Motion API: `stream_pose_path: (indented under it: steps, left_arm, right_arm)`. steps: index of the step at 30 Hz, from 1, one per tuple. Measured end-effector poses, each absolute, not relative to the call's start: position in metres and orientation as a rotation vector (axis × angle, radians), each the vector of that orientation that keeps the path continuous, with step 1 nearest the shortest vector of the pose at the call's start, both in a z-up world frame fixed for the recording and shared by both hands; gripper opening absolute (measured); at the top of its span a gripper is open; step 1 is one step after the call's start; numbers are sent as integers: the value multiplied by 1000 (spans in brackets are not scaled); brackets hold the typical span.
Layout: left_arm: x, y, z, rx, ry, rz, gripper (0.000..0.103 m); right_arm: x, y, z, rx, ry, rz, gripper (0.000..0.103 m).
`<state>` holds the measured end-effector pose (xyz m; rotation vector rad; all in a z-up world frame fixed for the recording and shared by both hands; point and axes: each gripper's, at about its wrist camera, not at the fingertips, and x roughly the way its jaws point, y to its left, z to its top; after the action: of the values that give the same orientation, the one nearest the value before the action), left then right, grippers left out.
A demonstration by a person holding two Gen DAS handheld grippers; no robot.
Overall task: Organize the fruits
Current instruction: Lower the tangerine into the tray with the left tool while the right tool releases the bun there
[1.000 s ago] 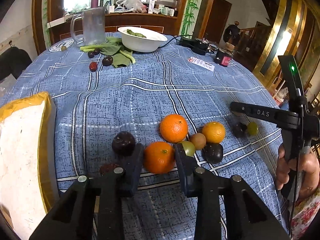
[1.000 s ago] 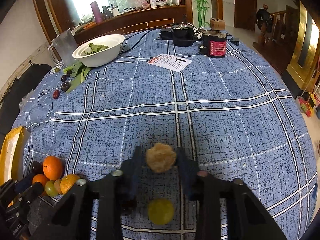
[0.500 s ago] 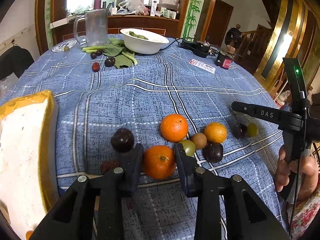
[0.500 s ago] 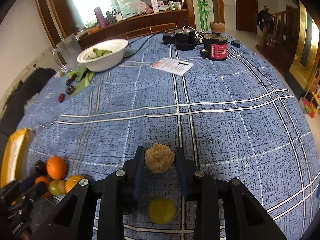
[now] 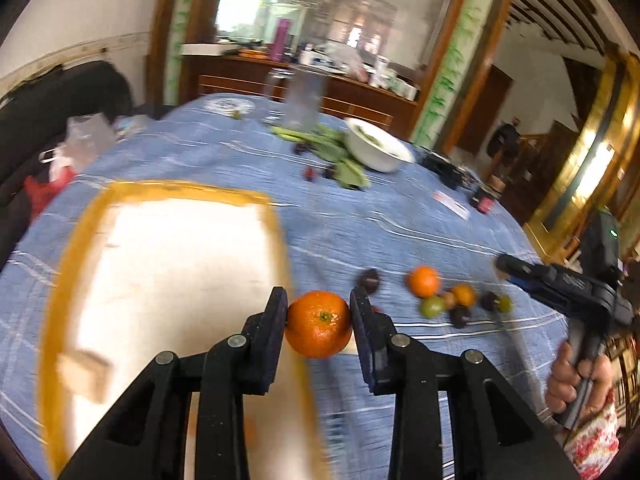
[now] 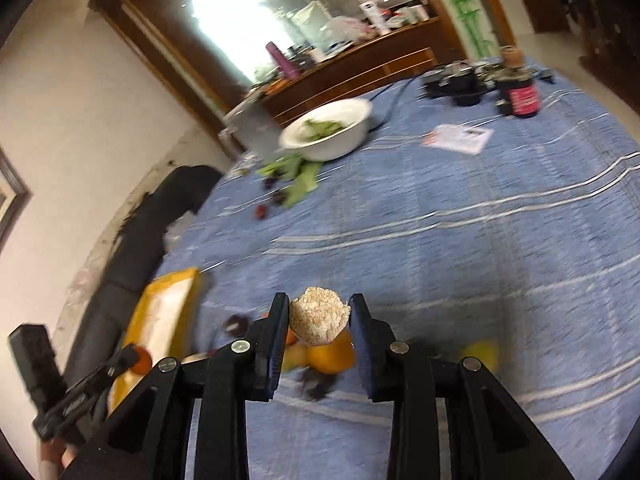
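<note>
My left gripper (image 5: 319, 322) is shut on an orange (image 5: 318, 323) and holds it above the right edge of the yellow-rimmed white tray (image 5: 168, 272). My right gripper (image 6: 319, 322) is shut on a rough tan fruit (image 6: 319, 321) and holds it above the fruit cluster. On the blue cloth lie another orange (image 5: 423, 280), a green fruit (image 5: 433, 306), dark plums (image 5: 369, 278) and small fruits. In the right wrist view, an orange (image 6: 330, 354), a yellow-green fruit (image 6: 482, 354) and the tray (image 6: 166, 316) show; the left gripper (image 6: 134, 356) is at lower left.
A white bowl (image 5: 378, 146) with greens, loose leaves (image 5: 340, 160) and small dark fruits sit at the far side. A glass jug (image 5: 302, 98), a card (image 6: 458, 138), a dark jar (image 6: 520, 94) and cables are further back. A pale block (image 5: 82, 368) lies in the tray.
My left gripper lifted the orange and swung left over the tray. My right gripper lifted the tan fruit and swung left toward the fruit cluster. Both views are motion-blurred.
</note>
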<state>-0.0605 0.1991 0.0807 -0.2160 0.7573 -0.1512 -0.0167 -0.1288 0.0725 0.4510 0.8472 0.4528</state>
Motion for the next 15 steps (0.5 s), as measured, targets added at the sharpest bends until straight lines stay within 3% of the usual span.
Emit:
stream_pose_path:
  steps: [8,15]
  left_arm:
    - [-45,283,67,-244,822,-15,31]
    - [-42,318,43,-328,879,43,32]
  right_arm:
    - [-32,-2,96,292,899,596,33]
    - [-40,108,82,139,966,693,33]
